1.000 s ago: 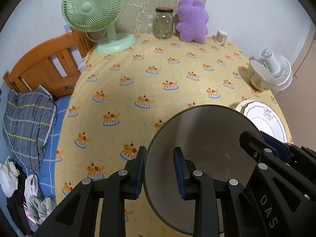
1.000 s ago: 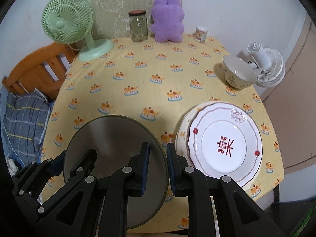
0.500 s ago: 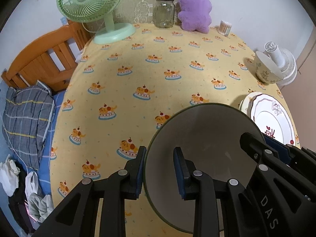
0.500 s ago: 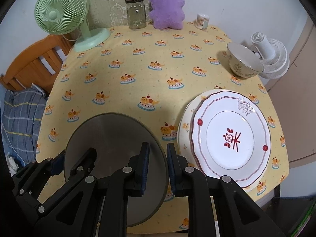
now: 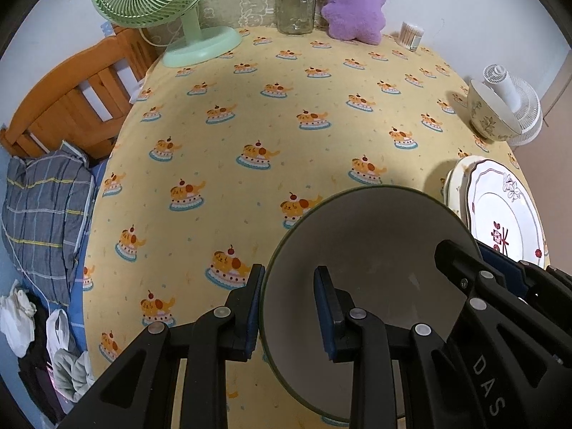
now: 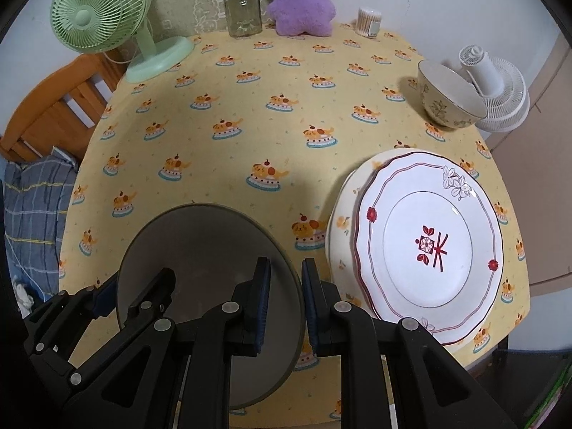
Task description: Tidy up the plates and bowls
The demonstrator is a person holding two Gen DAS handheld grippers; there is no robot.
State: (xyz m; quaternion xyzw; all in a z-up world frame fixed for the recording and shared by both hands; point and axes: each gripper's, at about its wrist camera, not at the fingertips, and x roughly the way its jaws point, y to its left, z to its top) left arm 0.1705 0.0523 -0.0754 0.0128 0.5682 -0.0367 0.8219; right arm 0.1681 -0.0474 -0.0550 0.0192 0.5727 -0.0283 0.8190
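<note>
**Two grippers hold one grey bowl by opposite rims**

In the left wrist view the left gripper (image 5: 287, 307) sits at the bottom centre, its jaws nearly closed over the left rim of a grey bowl with a dark green edge (image 5: 371, 250): one pad outside the wall, one inside. The right gripper (image 5: 475, 261) enters from the lower right and clamps the opposite rim.

In the right wrist view the right gripper (image 6: 286, 295) is closed tight on the bowl's right rim, and the bowl (image 6: 200, 246) fills the lower left of the frame. The left gripper (image 6: 111, 293) grips its far side at lower left.

To the right of the bowl, a white plate with red trim (image 6: 429, 243) rests on a cream plate (image 6: 339, 225), both on the yellow tablecloth (image 6: 250, 125). A floral bowl (image 6: 447, 100) stands at upper right beside a white fan (image 6: 497, 89). Along the top stand a green fan (image 6: 100, 10), a glass jar (image 6: 243, 7) and a purple plush toy (image 6: 300, 0).
</note>
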